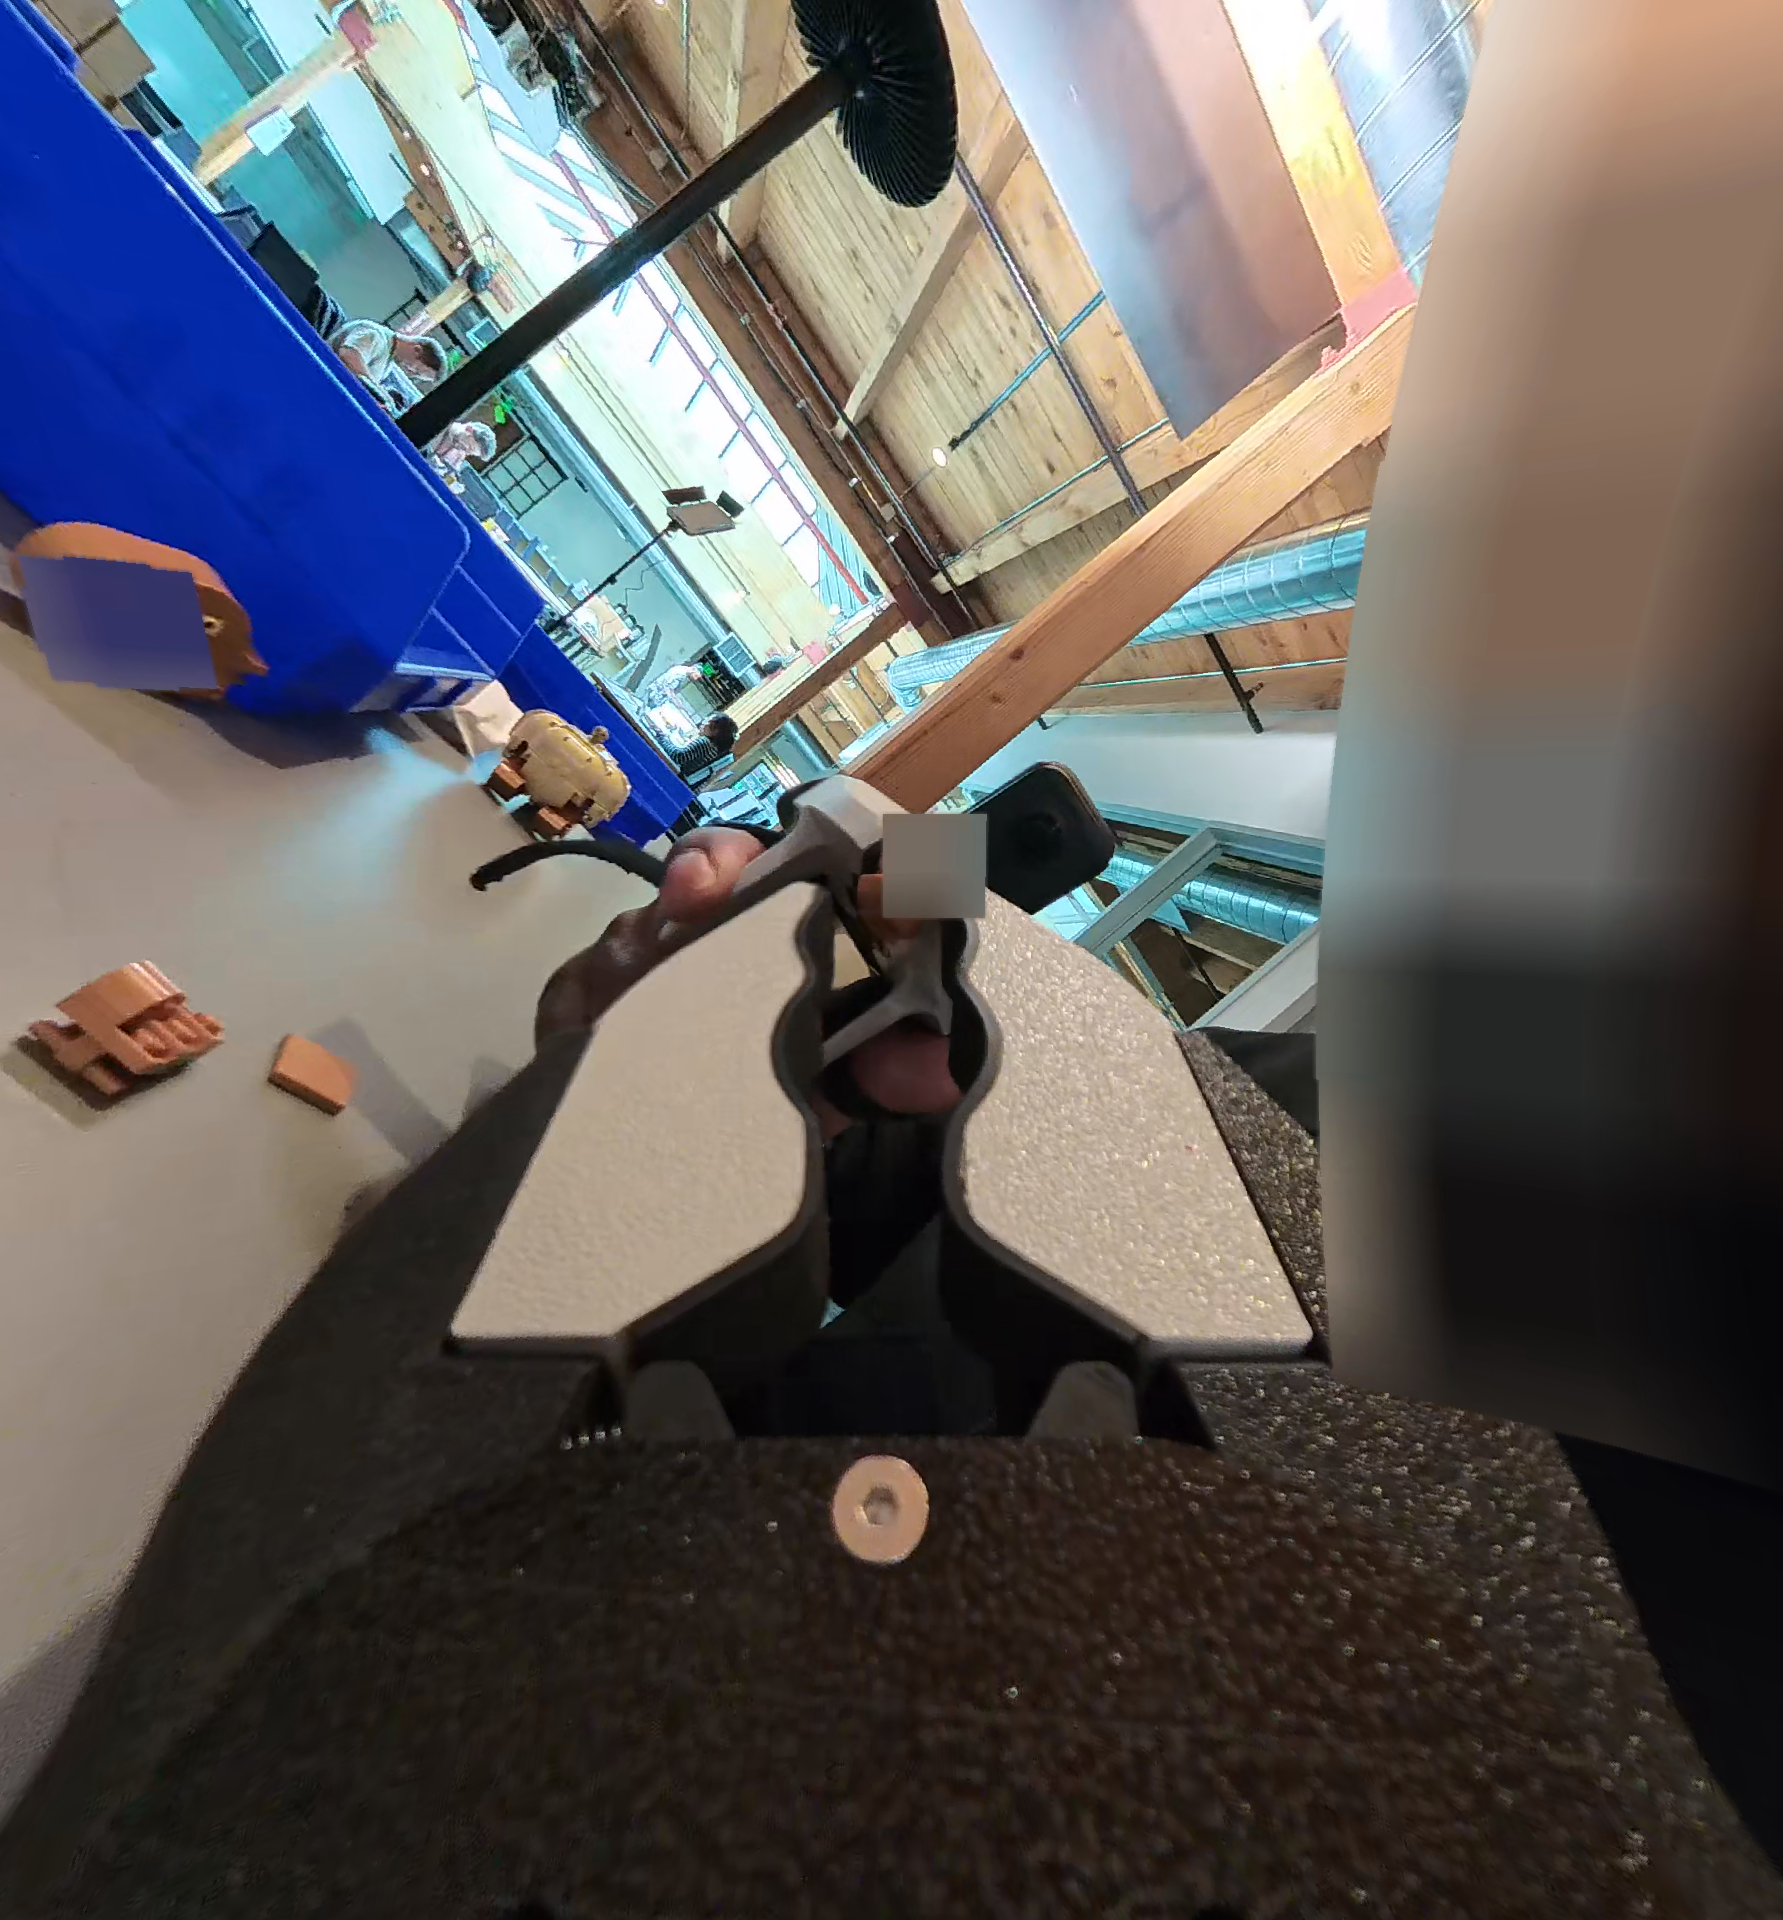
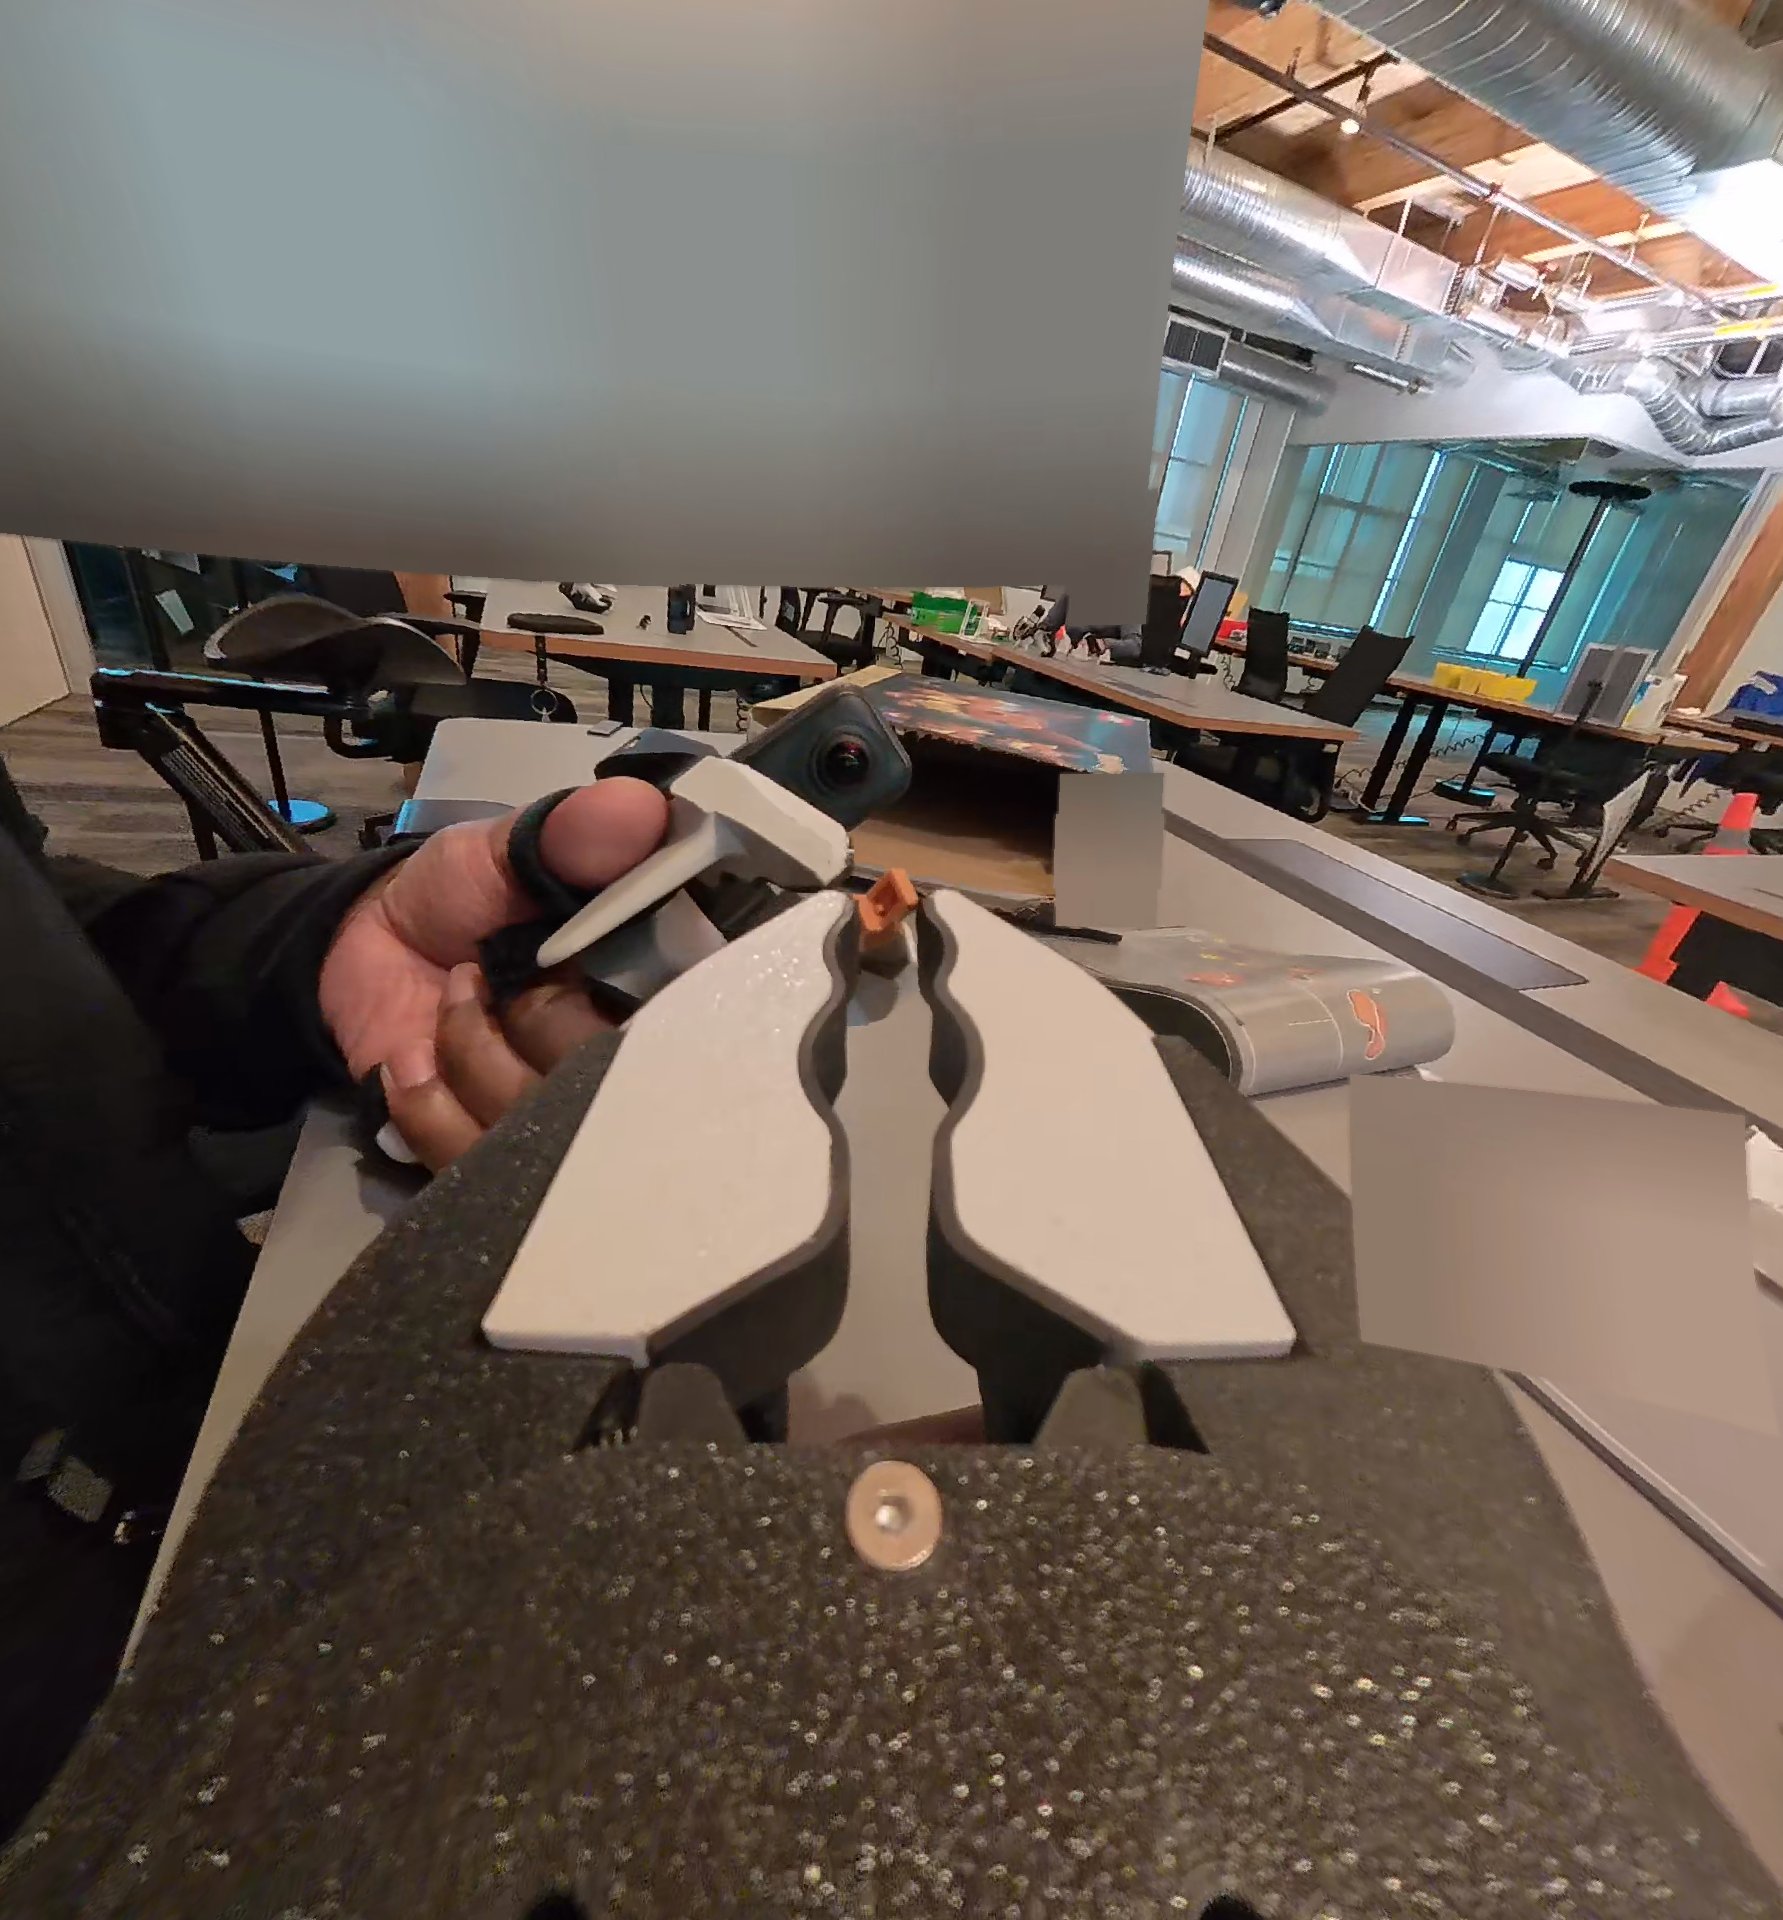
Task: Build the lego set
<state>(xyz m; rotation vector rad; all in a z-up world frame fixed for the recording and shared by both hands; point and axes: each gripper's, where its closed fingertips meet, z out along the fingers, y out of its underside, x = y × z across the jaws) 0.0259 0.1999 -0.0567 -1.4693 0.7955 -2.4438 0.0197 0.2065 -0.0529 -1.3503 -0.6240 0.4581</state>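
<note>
1. Now, my right tongs (image 2: 885,920) pinch a small orange piece (image 2: 882,906) at their very tips.
2. My left tongs (image 1: 892,920) stand slightly apart, nose to nose with the right. Whether they grip anything, I cannot tell.
3. Risk: it's a shallow tip hold, so a nudge from the left could flick the piece onto the worktop (image 2: 1282,883) below.
</note>
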